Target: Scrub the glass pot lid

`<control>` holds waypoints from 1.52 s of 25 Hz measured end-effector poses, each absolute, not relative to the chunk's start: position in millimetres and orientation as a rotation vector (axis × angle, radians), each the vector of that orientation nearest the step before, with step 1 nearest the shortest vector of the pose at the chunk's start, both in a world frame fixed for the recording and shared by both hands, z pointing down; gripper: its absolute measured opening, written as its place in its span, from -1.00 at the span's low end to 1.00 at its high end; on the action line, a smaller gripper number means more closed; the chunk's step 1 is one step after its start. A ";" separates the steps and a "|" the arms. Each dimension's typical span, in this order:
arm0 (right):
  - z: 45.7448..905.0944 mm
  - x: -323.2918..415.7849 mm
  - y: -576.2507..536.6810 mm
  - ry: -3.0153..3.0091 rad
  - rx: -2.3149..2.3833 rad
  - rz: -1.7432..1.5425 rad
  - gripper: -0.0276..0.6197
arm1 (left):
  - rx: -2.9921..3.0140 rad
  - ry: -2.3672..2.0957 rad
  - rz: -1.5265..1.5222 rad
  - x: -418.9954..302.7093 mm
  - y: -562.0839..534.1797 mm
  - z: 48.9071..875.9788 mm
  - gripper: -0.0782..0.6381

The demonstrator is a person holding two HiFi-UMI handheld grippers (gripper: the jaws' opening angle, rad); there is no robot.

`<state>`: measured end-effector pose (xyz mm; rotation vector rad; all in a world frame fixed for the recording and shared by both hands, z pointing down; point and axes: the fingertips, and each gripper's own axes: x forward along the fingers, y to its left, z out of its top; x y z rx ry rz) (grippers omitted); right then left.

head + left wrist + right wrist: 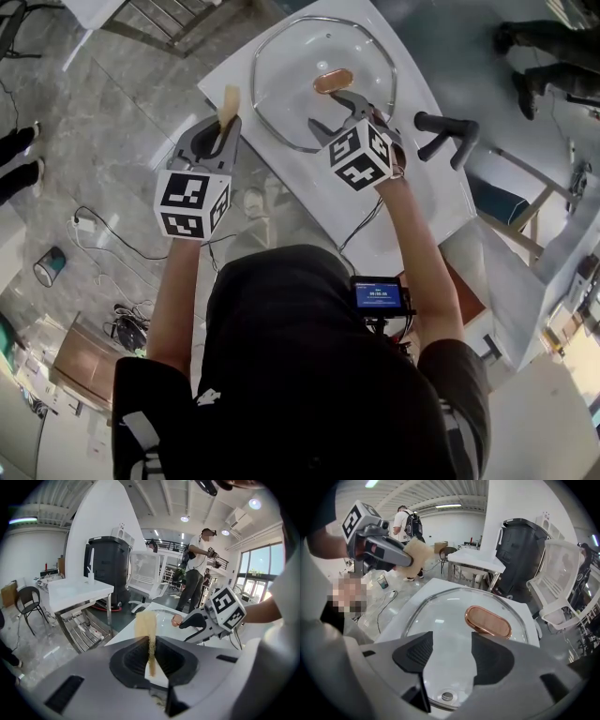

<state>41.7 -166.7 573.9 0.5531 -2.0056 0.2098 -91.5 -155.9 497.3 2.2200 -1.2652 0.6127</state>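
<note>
The left gripper (151,656) has its jaws pressed together on a thin tan scrubbing sponge (146,625), which sticks up past the tips. The right gripper (450,648) hangs with its jaws spread wide and nothing between them, just above the round glass pot lid (440,616) and near its oval copper handle (487,622). The lid lies flat on the white table (412,197).

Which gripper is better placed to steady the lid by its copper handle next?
Right. The right gripper hangs open over the glass lid, beside the copper handle. The left gripper is shut on the scrub pad.
</note>
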 end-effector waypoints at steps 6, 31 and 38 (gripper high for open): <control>574.4 40.6 -166.9 -2.023 0.544 0.261 -0.18 | 2.219 -1.251 0.613 -88.5 -156.6 500.2 -0.73; 576.6 40.0 -165.6 -2.009 0.535 0.283 -0.17 | 2.495 -1.044 0.898 -49.8 -219.1 522.5 -0.73; 575.8 39.5 -165.4 -2.007 0.536 0.284 -0.17 | 2.549 -0.982 1.061 -39.6 -242.1 532.2 -0.73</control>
